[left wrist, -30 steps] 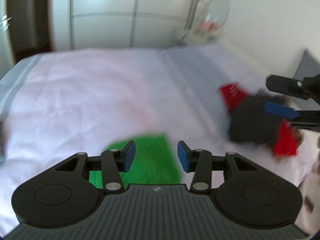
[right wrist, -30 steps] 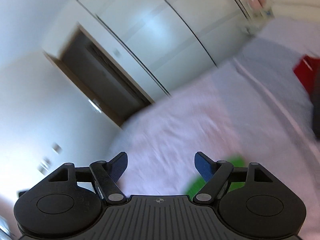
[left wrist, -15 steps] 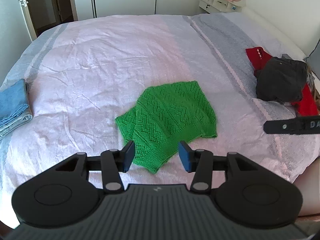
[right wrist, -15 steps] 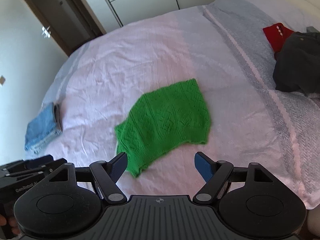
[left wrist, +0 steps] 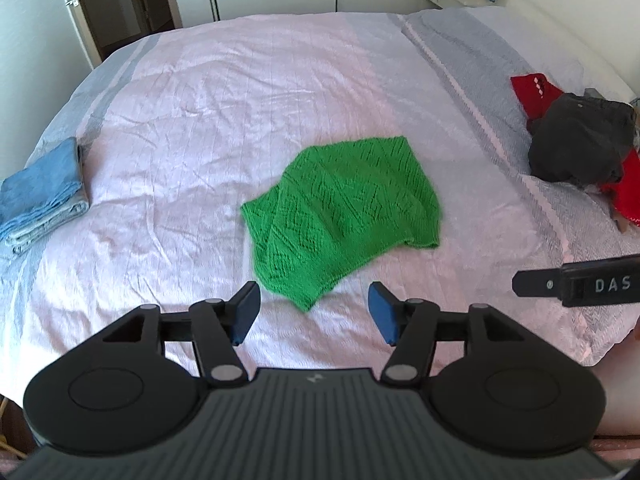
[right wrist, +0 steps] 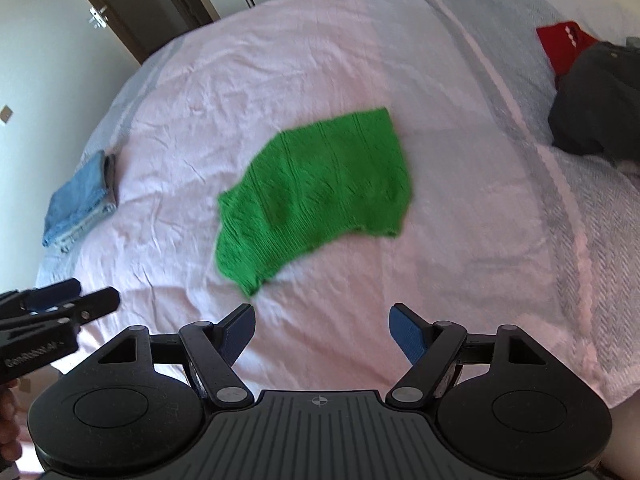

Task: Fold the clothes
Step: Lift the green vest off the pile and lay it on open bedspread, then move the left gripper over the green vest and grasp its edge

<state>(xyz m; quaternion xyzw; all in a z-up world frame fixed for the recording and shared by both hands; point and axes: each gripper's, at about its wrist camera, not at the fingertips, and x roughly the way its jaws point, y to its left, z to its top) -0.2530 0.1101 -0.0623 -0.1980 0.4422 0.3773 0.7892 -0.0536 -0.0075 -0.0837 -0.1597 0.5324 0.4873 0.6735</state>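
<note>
Ahead, green knit sweater [left wrist: 342, 216] on bed [left wrist: 200, 92], beyond both grippers' spread fingers [left wrist: 245, 312]

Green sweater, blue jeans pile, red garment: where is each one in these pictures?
green sweater [left wrist: 344, 216], left wrist view, middle of the knit.
blue jeans pile [left wrist: 40, 188], left wrist view, top fold of the stack.
red garment [right wrist: 564, 42], right wrist view, visible part beside the dark clothing.

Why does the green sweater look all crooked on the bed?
The green sweater lies skewed and rumpled mid-bed, one corner trailing toward the open tongs. The dark and red clothes are heaped by the edge, unlike the neat blue folded stack.
</note>
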